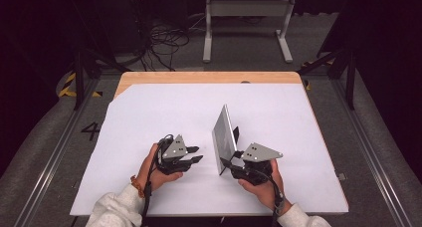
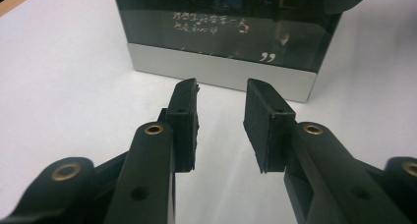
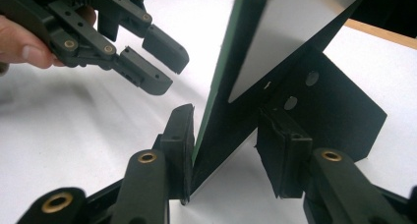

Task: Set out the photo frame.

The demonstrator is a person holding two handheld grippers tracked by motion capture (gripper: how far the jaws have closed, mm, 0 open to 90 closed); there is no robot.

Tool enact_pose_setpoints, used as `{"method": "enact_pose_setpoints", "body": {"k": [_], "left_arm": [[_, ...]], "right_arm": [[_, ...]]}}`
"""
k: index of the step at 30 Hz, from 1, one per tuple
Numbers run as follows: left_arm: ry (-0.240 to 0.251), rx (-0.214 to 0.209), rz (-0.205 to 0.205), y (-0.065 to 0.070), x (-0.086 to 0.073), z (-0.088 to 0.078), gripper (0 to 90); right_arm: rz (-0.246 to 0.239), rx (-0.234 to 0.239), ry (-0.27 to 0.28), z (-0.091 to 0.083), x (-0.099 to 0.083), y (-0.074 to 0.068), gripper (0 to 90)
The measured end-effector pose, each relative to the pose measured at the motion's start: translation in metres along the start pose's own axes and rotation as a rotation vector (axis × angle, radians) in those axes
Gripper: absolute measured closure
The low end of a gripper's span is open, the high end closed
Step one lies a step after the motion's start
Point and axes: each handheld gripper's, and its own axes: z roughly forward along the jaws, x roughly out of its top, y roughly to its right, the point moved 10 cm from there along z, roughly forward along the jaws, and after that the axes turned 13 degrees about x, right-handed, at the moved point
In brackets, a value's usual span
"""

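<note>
Straddling the leaning picture frame (image 1: 225, 137) loosely, the right gripper (image 3: 223, 150) is risking tipping it toward nine o'clock, where the left gripper (image 1: 195, 154) is waiting, jaws apart and empty.

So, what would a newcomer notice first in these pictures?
First the standing picture frame, tilted on its black stand near the middle of the white table, with pale writing on its dark glass. Next the right tongs, set around its lower edge. The left tongs are open, pointing at the frame.
</note>
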Motion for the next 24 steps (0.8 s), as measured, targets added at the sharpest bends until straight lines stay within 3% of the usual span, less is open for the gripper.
{"method": "enact_pose_setpoints", "body": {"k": [16, 24], "left_arm": [[-0.021, 0.016, 0.002, -0.006, -0.003, 0.005, 57.0], [-0.026, 0.028, -0.010, -0.009, -0.002, 0.007, 45.3]], "right_arm": [[-0.007, 0.072, -0.026, -0.013, -0.006, 0.011, 65.9], [0.000, 0.087, -0.032, -0.021, -0.009, 0.018, 70.6]]}}
